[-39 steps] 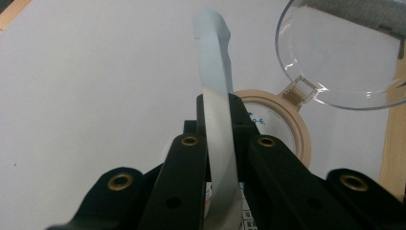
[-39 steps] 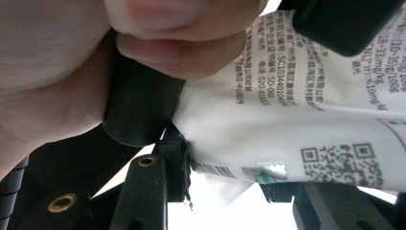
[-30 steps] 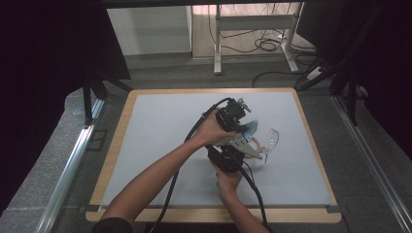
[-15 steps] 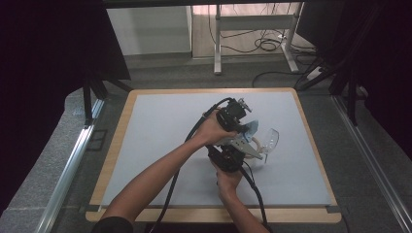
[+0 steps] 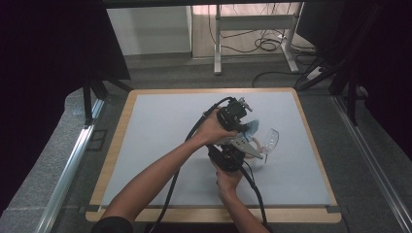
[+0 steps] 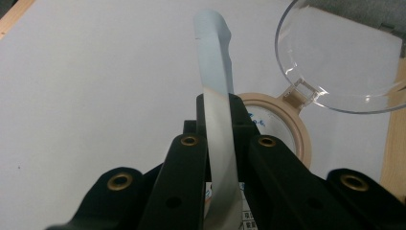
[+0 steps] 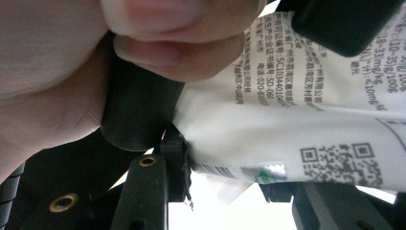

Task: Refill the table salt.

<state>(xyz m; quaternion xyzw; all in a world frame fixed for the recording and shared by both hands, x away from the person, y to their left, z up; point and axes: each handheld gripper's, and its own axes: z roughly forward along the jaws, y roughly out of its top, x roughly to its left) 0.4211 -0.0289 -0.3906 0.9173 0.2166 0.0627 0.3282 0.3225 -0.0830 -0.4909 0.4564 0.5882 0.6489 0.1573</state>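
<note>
Two hand-held grippers meet over a white packet near the middle of the grey mat [image 5: 160,145], which lies on a wood-edged table [image 5: 311,141]. In the high view the left gripper [image 5: 241,116] sits above and beyond the right gripper [image 5: 232,154], the two hands close together and a black cable trailing from each toward the near edge.

Left gripper view — the two black jaws stand pressed together on the flat sealed edge of the packet [image 6: 218,110], which rises between them as a thin pale strip curving upward. Just beyond the jaws lies a round beige-rimmed container [image 6: 292,124] on the mat, and touching its rim at a small hinge tab is a clear plastic lid [image 6: 344,91], tipped open toward the table edge.

Right gripper view — the packet [image 7: 306,115], printed with small text and a square code, spans the picture; the right gripper's jaws are clamped on its lower corner, one jaw tip at the crimped edge. The other hand [image 7: 72,72] with its thumb lies close above, wrapped round a black gripper body.
</note>
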